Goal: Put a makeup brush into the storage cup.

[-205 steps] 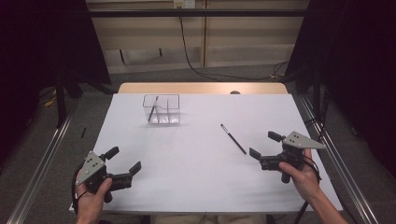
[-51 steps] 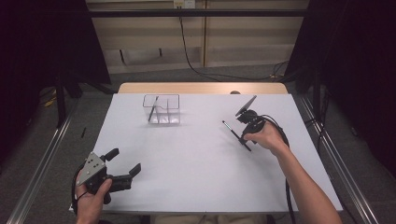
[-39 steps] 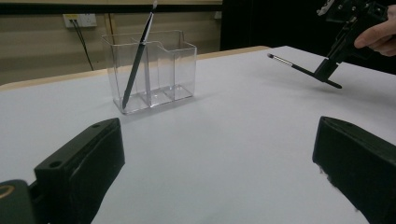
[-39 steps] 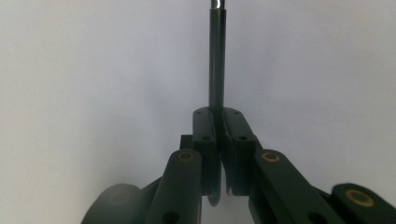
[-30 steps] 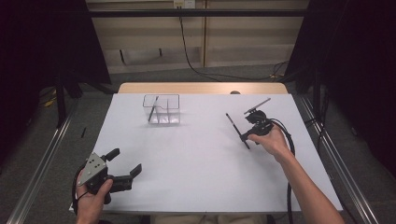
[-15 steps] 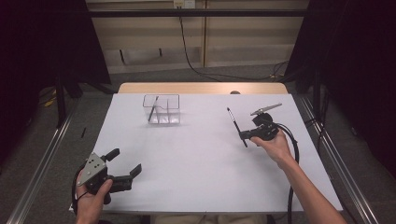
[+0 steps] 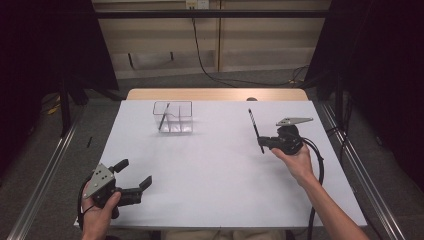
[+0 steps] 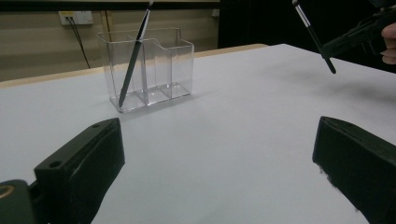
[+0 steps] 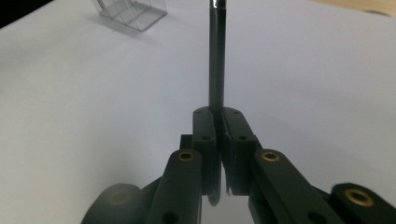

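High view: pen (image 7: 255, 128), slim, stiff, light, held off the white table (image 7: 210, 170) at the right, clamped near its lower end by the right gripper (image 7: 267, 143). Clear holder (image 7: 173, 116) stands far left of centre, well apart, open tabletop between. Left gripper (image 7: 135, 181) rests at the near left corner, jaws spread wide, empty.

Left gripper view: holder (image 8: 148, 67) has a second pen (image 8: 134, 53) leaning in its left compartment; the others look free.

Right gripper view: jaws pinch the pen (image 9: 216, 56) tight; a smooth barrel, likely to swivel.
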Tool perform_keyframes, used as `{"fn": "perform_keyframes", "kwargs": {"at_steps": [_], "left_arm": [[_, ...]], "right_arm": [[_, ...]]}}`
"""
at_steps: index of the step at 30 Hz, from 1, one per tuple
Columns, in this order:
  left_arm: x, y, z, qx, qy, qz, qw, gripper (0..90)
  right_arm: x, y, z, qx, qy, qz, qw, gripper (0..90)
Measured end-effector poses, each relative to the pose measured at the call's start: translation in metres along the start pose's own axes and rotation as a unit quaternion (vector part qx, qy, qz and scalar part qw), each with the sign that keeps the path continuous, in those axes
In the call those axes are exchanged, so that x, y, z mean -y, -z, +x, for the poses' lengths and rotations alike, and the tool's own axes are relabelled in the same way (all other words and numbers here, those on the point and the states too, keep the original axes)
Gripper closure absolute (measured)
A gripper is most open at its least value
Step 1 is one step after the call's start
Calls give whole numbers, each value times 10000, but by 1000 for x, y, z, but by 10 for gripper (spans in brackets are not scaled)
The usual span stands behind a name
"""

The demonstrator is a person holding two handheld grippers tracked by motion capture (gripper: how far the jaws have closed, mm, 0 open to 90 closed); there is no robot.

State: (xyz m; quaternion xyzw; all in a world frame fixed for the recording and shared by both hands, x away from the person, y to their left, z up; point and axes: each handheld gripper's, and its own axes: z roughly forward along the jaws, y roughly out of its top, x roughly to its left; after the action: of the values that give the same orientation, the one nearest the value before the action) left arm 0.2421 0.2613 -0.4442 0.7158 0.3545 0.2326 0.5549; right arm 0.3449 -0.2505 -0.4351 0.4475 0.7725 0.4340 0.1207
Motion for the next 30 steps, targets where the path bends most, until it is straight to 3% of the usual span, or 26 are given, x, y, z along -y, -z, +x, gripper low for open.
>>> {"fn": "perform_keyframes", "kwargs": {"at_steps": [6,11,22,24,30], "left_arm": [[0,0,0,13,4,7,10000,22],[0,0,-1,23,39,-26,10000,22],[-1,1,-1,32,32,-56,10000,22],[-1,1,-1,59,124,-95,9999,23],[-1,-3,-7,119,26,-5,9999,22]], "right_arm": [[0,3,2,-122,1,-352,9993,853],[1,9,4,-247,52,-792,9965,852],[-2,20,10,-244,148,-1292,9912,852],[-2,22,11,-223,174,-1340,9906,852],[-1,24,15,-330,212,-1445,9887,852]]}}
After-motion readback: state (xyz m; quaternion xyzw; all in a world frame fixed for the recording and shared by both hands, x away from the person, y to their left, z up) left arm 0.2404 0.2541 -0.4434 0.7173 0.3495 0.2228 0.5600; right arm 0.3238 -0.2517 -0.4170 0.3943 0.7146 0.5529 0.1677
